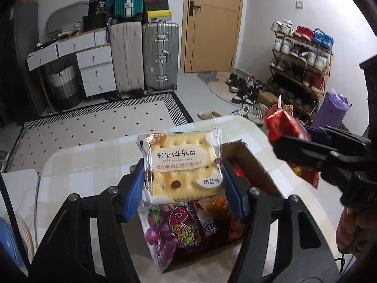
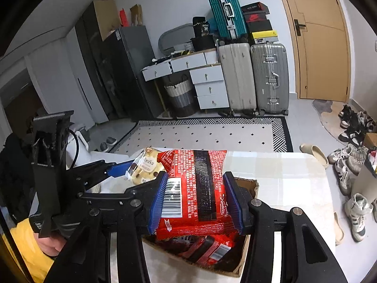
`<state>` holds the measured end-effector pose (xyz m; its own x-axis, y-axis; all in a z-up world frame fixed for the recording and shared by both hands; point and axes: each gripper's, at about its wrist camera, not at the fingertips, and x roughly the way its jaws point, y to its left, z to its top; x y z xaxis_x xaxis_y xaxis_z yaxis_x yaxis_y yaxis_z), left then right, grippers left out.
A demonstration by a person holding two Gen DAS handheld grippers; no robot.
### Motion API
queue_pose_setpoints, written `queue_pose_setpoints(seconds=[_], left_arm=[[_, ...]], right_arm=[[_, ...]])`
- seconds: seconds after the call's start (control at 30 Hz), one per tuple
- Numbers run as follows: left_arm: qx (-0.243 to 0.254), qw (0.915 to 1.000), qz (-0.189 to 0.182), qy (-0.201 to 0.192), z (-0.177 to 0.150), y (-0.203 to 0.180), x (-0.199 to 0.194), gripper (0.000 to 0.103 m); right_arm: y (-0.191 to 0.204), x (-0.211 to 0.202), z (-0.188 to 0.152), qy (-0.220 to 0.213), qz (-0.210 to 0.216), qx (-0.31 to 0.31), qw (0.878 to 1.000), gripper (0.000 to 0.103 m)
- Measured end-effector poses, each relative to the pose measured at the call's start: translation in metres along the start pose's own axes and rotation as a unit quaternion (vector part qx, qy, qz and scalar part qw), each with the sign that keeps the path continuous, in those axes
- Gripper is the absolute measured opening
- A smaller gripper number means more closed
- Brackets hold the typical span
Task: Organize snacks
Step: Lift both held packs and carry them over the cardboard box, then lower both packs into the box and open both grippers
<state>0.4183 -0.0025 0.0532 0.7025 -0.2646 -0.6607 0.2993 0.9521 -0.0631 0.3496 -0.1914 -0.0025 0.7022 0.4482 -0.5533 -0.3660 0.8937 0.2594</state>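
My left gripper is shut on a clear-wrapped cream cracker pack, held above a cardboard box that holds several colourful snack bags. My right gripper is shut on a red snack packet, barcode side up, over the same cardboard box with more red packets inside. In the left wrist view the right gripper comes in from the right with the red packet. The right wrist view shows the left gripper with the cracker pack at its left.
The box stands on a pale checked table with rounded corners. Beyond it lie a patterned rug, suitcases, white drawers, a door and a shoe rack. A hand in a yellow sleeve holds the left tool.
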Motion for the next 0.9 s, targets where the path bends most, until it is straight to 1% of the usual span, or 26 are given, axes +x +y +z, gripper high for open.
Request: queue_pose_setpoints(seconds=[0.17,0.37,0.43,0.73,0.8,0.9], left_arm=[[0.005,0.9998,0.003,0.017,-0.001,-0.001,0.037,0.058],[0.008,0.9995,0.005,0.031,-0.003,-0.011,0.063,0.059],[0.011,0.9993,0.011,0.034,-0.002,-0.013,0.071,0.059],[0.016,0.9988,0.008,0.045,-0.006,-0.027,0.081,0.059],[0.019,0.9987,0.001,0.047,-0.008,-0.026,0.081,0.06],[0.021,0.9984,0.004,0.052,-0.01,-0.029,0.084,0.061]], right_arm=[[-0.006,0.022,-0.008,0.012,-0.003,-0.003,1.0,0.048],[-0.016,0.035,-0.015,0.021,-0.008,0.005,1.0,0.048],[-0.019,0.039,-0.016,0.026,-0.009,0.009,1.0,0.048],[-0.024,0.046,-0.021,0.037,-0.014,0.018,0.999,0.048],[-0.026,0.047,-0.022,0.038,-0.018,0.02,0.999,0.048],[-0.028,0.048,-0.024,0.039,-0.021,0.022,0.999,0.048]])
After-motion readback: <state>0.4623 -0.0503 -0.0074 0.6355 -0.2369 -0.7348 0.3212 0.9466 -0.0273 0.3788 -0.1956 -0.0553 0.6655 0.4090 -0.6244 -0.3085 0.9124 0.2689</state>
